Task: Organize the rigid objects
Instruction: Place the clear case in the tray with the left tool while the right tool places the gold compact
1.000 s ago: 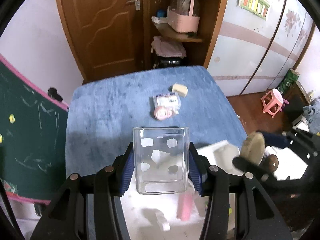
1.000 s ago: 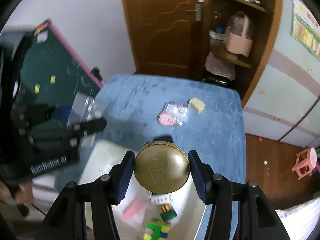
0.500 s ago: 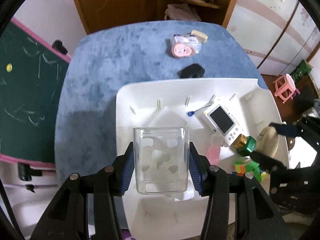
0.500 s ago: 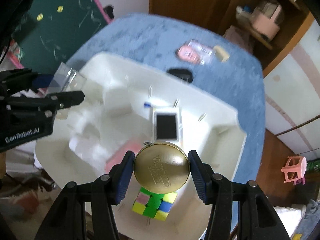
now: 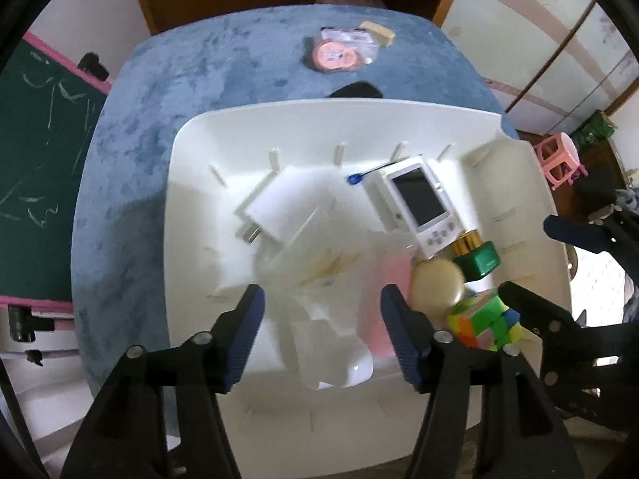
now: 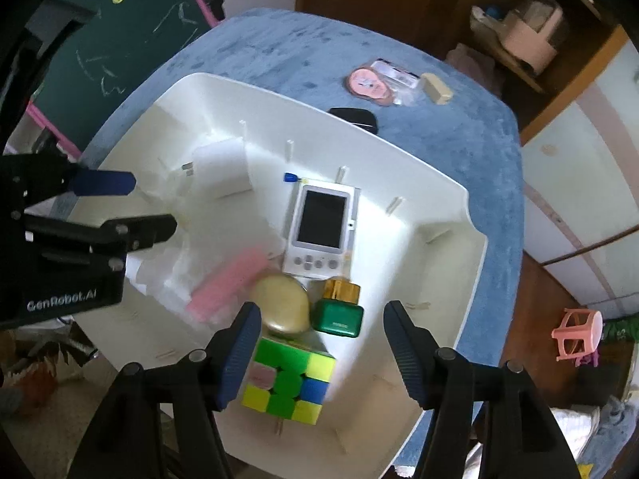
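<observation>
Dropped both loads since a second ago: clear plastic box no longer clamped in left gripper (image 5: 321, 299), gold round tin (image 6: 284, 306) no longer clamped in right gripper (image 6: 319, 321). Both sets of jaws just been opening, now standing apart over white tray (image 6: 439, 215), nothing pressed between pads. Both lowered from table-level view to steep look down into tray.

Clear box (image 5: 319, 263) blurred, lying in tray beyond left fingertips, tilted, edges hard to trace. Gold tin lying flat in tray, touching green bottle with gold cap (image 6: 337, 307) on one side, just beyond colour cube (image 6: 287, 379), which sits between right fingers (image 6: 239, 351). White handheld device with dark screen (image 6: 321, 231) behind tin and bottle. Pink flat piece (image 6: 229, 279) blurred, beside tin. White block (image 6: 223, 167) at far left part of tray; small blue-tipped stick (image 6: 289, 177) near device.

On blue tablecloth (image 6: 459, 131) outside tray: pink round packet (image 6: 369, 84), beige block (image 6: 437, 88), black object (image 6: 355, 117) touching tray's far rim.
</observation>
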A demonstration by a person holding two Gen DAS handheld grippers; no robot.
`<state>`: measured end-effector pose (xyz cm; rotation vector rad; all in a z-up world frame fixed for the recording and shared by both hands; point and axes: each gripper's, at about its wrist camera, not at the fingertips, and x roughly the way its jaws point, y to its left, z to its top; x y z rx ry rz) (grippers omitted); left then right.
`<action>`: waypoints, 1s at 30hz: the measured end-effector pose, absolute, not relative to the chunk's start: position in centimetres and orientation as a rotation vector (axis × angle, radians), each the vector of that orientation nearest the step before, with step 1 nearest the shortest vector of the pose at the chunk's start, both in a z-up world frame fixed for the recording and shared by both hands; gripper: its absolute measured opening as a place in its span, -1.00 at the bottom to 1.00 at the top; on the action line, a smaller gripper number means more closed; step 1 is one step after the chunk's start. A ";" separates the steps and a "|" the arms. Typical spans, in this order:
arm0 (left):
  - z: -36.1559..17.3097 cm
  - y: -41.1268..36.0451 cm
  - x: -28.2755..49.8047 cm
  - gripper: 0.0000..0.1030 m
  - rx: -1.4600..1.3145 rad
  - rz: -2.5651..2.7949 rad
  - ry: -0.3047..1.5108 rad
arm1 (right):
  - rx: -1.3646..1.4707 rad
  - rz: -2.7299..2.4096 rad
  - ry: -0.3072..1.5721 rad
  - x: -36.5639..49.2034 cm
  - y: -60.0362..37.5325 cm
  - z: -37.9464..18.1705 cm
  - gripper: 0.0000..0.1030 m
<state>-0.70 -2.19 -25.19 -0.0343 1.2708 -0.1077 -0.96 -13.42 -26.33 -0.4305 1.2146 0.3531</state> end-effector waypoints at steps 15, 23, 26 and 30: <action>-21.5 -4.0 1.0 0.42 -0.063 -0.110 1.167 | -0.379 0.317 1.169 -0.2 -15.7 -25.2 0.26; -18.9 -4.2 2.3 0.42 -0.079 -0.119 1.106 | -0.346 0.315 1.142 0.6 -16.0 -24.3 0.26; -17.9 -4.2 2.9 0.42 -0.089 -0.126 1.091 | -0.328 0.316 1.135 1.2 -16.1 -23.8 0.26; -16.7 -3.9 4.0 0.42 -0.088 -0.132 1.068 | -0.286 0.315 1.127 2.5 -16.4 -22.8 0.26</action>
